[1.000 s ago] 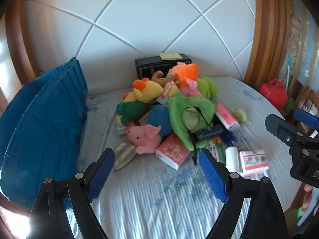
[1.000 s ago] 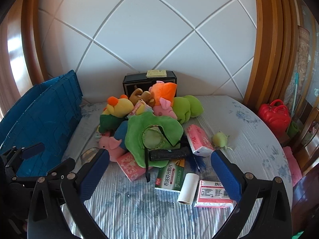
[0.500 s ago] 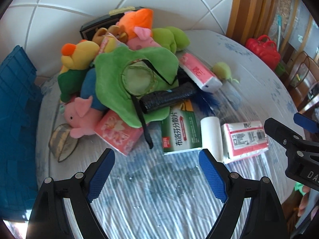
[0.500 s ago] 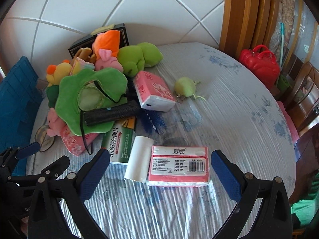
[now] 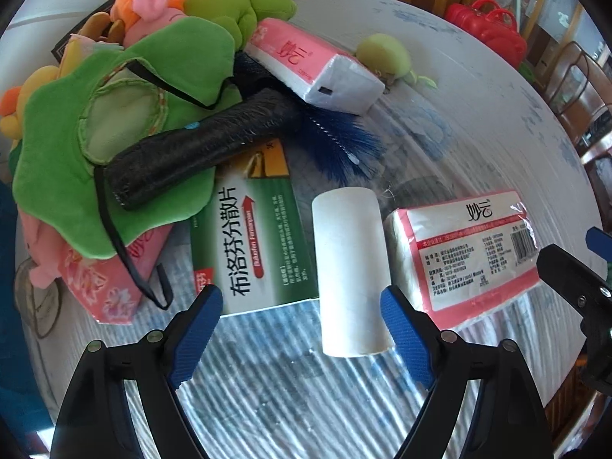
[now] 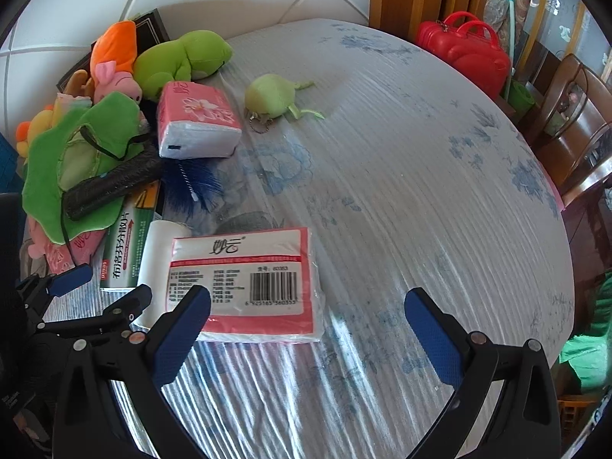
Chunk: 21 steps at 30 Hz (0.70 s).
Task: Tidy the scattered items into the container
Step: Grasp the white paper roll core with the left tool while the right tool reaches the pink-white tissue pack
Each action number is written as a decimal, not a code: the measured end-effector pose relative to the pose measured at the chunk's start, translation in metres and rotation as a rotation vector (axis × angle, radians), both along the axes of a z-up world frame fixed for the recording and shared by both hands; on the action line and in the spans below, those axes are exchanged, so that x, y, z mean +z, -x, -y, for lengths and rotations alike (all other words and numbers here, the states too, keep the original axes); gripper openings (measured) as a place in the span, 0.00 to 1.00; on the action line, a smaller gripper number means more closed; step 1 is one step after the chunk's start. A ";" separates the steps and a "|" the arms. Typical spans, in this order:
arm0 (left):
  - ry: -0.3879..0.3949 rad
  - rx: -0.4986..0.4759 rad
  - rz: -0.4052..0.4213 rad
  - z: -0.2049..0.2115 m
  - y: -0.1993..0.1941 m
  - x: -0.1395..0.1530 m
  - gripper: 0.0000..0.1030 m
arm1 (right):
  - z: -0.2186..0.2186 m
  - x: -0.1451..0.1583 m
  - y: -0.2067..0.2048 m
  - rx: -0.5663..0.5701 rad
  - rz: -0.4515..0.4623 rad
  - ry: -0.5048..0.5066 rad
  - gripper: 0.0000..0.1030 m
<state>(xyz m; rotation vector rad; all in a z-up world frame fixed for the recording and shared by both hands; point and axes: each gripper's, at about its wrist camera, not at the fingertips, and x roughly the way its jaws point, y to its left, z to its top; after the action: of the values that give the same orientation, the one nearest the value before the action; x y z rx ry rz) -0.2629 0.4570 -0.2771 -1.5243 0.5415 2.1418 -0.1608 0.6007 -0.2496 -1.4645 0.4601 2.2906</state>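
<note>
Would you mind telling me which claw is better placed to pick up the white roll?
Left. The left claw is open with the white roll lying between its fingers, while the right claw sits over the pink tissue pack.

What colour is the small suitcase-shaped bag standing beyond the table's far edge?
Bright red bag, handles included; the right wrist view shows it best.

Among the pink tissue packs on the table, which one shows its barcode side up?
The tissue pack lying nearest the right gripper, beside the white roll. The other tissue pack near the plush toys shows a flower print instead.
</note>
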 end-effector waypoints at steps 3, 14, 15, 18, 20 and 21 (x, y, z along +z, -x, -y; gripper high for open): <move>-0.013 -0.018 0.022 -0.010 -0.002 -0.010 0.82 | -0.004 -0.009 0.001 0.001 0.004 0.028 1.00; 0.011 -0.029 -0.039 -0.023 -0.007 -0.020 0.66 | -0.015 -0.028 0.007 -0.003 0.008 0.072 1.00; 0.003 -0.030 -0.034 -0.020 -0.009 -0.017 0.60 | -0.015 -0.029 0.007 0.000 0.008 0.078 1.00; -0.007 -0.030 -0.016 -0.010 -0.014 -0.011 0.44 | -0.006 -0.033 0.011 0.038 0.000 0.130 0.89; 0.003 -0.030 -0.016 0.000 -0.019 -0.010 0.44 | 0.004 -0.034 0.013 0.061 -0.003 0.167 0.81; 0.008 -0.026 -0.012 0.007 -0.021 -0.009 0.44 | 0.009 -0.034 0.014 0.076 -0.002 0.175 0.81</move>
<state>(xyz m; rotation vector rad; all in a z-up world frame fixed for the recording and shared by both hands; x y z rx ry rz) -0.2418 0.4503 -0.2863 -1.5009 0.5720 2.1332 -0.1749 0.5913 -0.2835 -1.5872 0.6294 2.3616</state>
